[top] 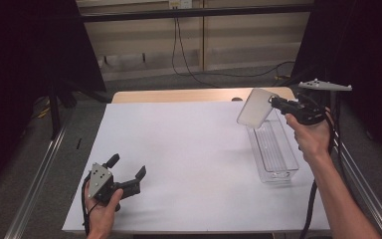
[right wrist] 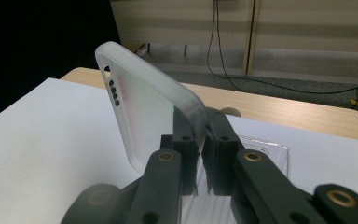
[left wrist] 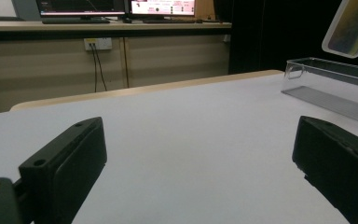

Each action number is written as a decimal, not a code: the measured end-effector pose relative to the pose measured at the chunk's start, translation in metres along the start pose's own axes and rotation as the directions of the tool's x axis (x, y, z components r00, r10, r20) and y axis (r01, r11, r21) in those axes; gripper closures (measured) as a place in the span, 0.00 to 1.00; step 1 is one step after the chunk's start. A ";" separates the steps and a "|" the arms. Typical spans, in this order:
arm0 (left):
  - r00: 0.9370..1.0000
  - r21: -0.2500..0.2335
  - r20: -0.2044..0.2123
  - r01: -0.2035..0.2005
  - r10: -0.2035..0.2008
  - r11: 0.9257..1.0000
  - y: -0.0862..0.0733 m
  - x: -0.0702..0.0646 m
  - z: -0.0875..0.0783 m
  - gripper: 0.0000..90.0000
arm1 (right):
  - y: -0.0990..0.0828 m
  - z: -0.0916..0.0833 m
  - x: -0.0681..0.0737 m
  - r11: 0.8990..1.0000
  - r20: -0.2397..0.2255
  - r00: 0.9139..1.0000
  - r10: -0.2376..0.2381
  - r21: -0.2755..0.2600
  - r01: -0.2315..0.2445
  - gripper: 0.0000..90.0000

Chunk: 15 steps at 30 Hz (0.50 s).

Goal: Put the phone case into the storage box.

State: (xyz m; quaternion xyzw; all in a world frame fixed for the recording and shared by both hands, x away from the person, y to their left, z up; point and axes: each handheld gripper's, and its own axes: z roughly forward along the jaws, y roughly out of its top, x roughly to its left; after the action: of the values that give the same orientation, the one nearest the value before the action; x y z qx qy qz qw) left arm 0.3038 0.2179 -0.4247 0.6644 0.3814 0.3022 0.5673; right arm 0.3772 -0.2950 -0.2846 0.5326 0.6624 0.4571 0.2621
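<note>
I can read no brand or label anywhere; the writing on the monitors (left wrist: 116,6) at the back wall is too small to make out. A white sheet (top: 189,159) covers my wooden table (top: 179,94), with grey floor, black curtains and hanging cables (top: 179,45) behind it. At the near left corner, my left gripper (top: 129,172) rests on the sheet, jaws spread wide with nothing between them. At the right, a clear plastic box (top: 273,149) stands open on the sheet. Above its far end, my right gripper (top: 273,103) is clamped on the edge of a frosted phone case (top: 253,107), holding it tilted in the air.
</note>
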 end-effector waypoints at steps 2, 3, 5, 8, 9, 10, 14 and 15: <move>1.000 0.003 -0.001 0.006 -0.006 1.000 0.000 0.000 0.001 0.03 | 0.000 -0.001 -0.003 1.000 0.008 1.000 0.004 0.000 -0.004 0.94; 1.000 0.003 -0.002 0.002 -0.002 1.000 0.000 0.001 0.001 0.03 | 0.000 -0.001 -0.004 1.000 0.011 1.000 0.003 0.000 -0.003 0.94; 1.000 0.007 -0.001 0.001 -0.001 1.000 0.000 0.001 0.001 0.03 | 0.000 -0.002 -0.008 1.000 0.020 1.000 0.003 -0.001 -0.003 0.94; 1.000 0.013 -0.007 -0.001 0.001 1.000 -0.001 0.001 0.002 0.02 | 0.001 -0.004 -0.013 1.000 0.030 1.000 0.004 -0.004 -0.004 0.94; 1.000 0.013 -0.007 0.002 -0.002 1.000 -0.001 0.001 0.002 0.02 | 0.001 -0.004 -0.015 1.000 0.035 0.999 0.004 -0.002 -0.004 0.94; 1.000 0.017 -0.014 0.001 -0.001 1.000 -0.001 0.001 0.002 0.02 | 0.002 -0.005 -0.017 1.000 0.039 0.999 0.007 -0.004 -0.007 0.94; 1.000 0.021 -0.011 0.007 -0.006 1.000 -0.002 0.001 0.003 0.02 | 0.002 -0.007 -0.025 1.000 0.054 0.998 0.011 -0.009 -0.011 0.94; 1.000 0.023 -0.011 0.002 -0.002 1.000 -0.002 0.001 0.003 0.02 | 0.002 -0.007 -0.026 1.000 0.058 0.998 0.013 -0.009 -0.013 0.94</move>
State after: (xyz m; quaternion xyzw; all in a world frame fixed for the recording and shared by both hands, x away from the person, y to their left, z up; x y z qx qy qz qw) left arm 0.3071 0.2174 -0.4271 0.6687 0.3885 0.3008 0.5581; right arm 0.3801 -0.3221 -0.2833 0.5488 0.6489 0.4462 0.2805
